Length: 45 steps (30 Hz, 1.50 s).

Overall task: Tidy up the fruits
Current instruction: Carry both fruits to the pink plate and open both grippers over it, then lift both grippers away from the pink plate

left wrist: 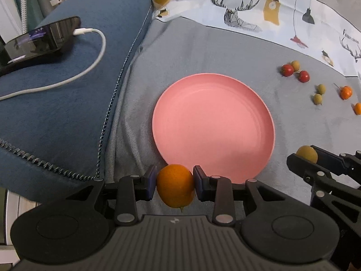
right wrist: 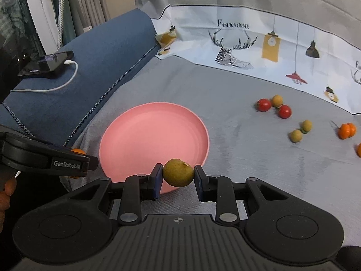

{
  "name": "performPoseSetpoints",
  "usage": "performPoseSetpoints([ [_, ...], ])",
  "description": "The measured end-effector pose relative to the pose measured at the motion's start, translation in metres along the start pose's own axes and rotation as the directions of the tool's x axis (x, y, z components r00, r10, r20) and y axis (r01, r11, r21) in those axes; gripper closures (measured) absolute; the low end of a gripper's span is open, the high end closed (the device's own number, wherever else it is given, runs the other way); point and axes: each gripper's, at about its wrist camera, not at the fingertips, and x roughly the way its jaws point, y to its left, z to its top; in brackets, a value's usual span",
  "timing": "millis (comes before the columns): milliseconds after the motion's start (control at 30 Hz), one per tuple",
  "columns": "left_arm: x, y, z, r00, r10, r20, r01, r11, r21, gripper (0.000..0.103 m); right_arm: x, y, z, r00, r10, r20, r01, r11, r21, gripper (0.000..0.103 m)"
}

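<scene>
1. Step in hand, as I judge it: carrying two fruits to the pink plate point(left wrist: 213, 126). Both are gripped and neither is set down yet.
2. Left tool point(left wrist: 175, 185): clenched on an orange kumquat point(left wrist: 175, 186), pads pressing both sides. In the left wrist view the fruit sits at the plate's near rim, just outside it.
3. Right tool point(right wrist: 178, 175): clenched on a yellow-green round fruit point(right wrist: 178, 175), possibly an unripe kumquat; I cannot tell the kind for sure. In the right wrist view it hangs over the plate's near edge.
4. Container: the plate is empty in both views. It lies flat on a grey cloth point(left wrist: 203, 49) that covers the surface; what is underneath I cannot tell.
5. Loose fruit on the cloth, well apart from the plate on its right: two red cherry tomatoes point(right wrist: 264, 105) touching a yellow-green fruit, a pair of yellow-green fruits point(right wrist: 301, 131), and an orange fruit with a stem point(right wrist: 346, 131). Another orange one is cut by the frame edge.
6. Next move calls for, in my judgement: bring each tool over the plate's flat centre, lower it, then release, so the round fruit does not roll off the shallow rim. The two tools are near each other, so they should keep clear.
7. A phone on a charging cable point(left wrist: 90, 52) lies on the blue cushion point(left wrist: 67, 113), clear of the work.
</scene>
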Motion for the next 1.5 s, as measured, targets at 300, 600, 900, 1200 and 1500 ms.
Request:
performPoseSetpoints([
  [300, 0.034, -0.003, 0.021, 1.0, 0.011, -0.023, -0.011, 1.0, 0.017, 0.065, 0.041, -0.003, 0.012, 0.999, 0.016, -0.029, -0.017, 0.999, -0.03, 0.072],
  [600, 0.057, -0.005, 0.03, 0.998, 0.049, -0.028, -0.048, 0.998, 0.051, 0.064, 0.073, -0.002, 0.017, 0.998, 0.017, -0.063, -0.021, 0.998, -0.057, 0.072],
  [900, 0.04, -0.008, 0.047, 0.995, 0.018, 0.102, -0.025, 0.998, 0.063, 0.0, 0.076, 0.003, 0.025, 1.0, 0.017, -0.025, -0.02, 0.993, -0.114, 0.032],
  [1200, -0.012, -0.007, 0.003, 0.995, 0.04, 0.096, -0.048, 0.995, 0.084, 0.0, 0.011, 0.001, 0.005, 1.0, -0.017, -0.019, 0.016, 0.997, -0.076, 0.008],
  [1500, -0.077, 0.011, -0.051, 0.987, 0.089, 0.132, -0.09, 0.996, -0.001, 0.0, -0.072, 0.009, -0.018, 0.989, -0.105, 0.103, 0.112, 0.991, -0.066, 0.003],
])
